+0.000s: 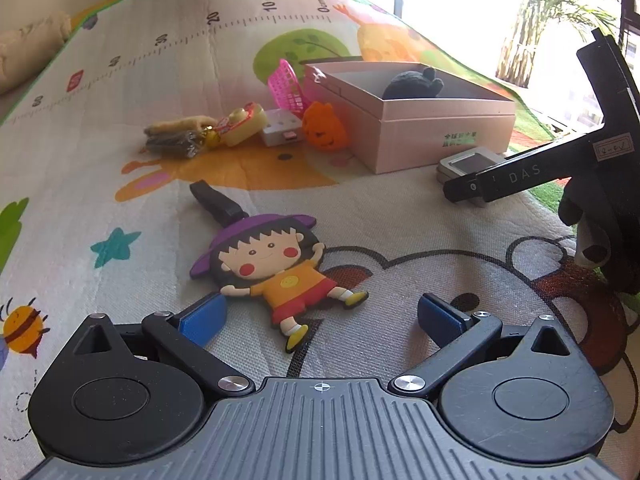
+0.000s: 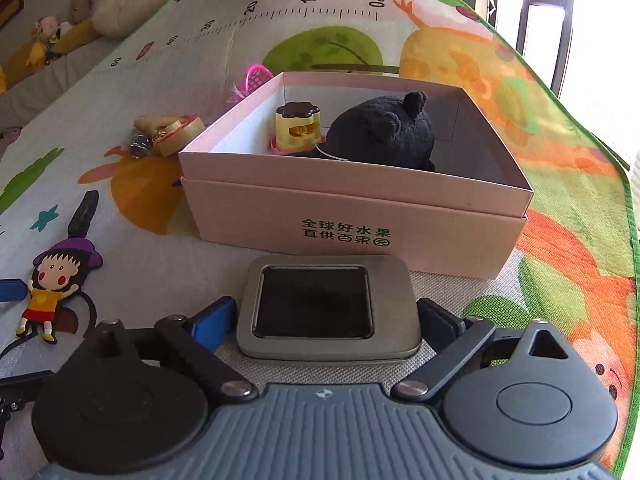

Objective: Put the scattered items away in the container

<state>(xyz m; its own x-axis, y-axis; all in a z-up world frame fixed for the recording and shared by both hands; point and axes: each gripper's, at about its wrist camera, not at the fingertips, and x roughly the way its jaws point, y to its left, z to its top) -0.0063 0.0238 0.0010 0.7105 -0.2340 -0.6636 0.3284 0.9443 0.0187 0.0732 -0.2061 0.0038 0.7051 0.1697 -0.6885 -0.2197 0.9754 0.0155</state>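
Metal tin (image 2: 326, 308) lies between right gripper (image 2: 326, 320) fingers; pink box (image 2: 360, 236) just beyond.

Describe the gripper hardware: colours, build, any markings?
Both match: the left gripper and right gripper have blue finger pads on black linkage arms with silver pivot screws, round black housings and a ribbed grey body. The left view shows "DAS" lettering and a white label on the right one.

Pink box (image 2: 352, 216), black plush (image 2: 384, 132), silver tin (image 2: 328, 308), cartoon-printed mat (image 2: 560, 200).
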